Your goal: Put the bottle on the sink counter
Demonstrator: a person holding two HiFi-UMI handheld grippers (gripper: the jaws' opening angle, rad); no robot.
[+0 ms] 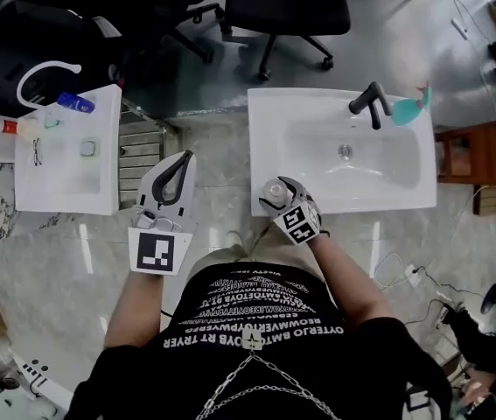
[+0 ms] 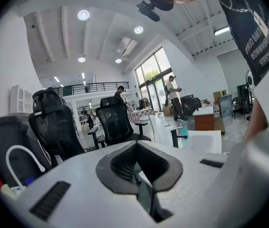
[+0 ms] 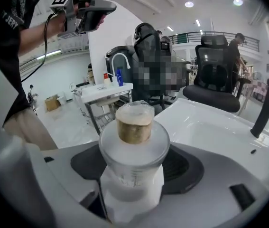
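**At the sink's front-left corner: bottle held upright, ready to set down**

The right gripper [image 1: 282, 201] is clamped round the bottle [image 3: 133, 148], which sits cap up just over the front-left rim of the sink [image 1: 269, 116]. Upright probably so it can go straight down onto the flat ledge beside the basin. The left gripper [image 1: 171, 182], jaws together on nothing, hangs left of the sink, likely to stay clear.

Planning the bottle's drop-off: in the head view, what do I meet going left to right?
White stand → left gripper → bottle → faucet → teal object → wooden cabinet.
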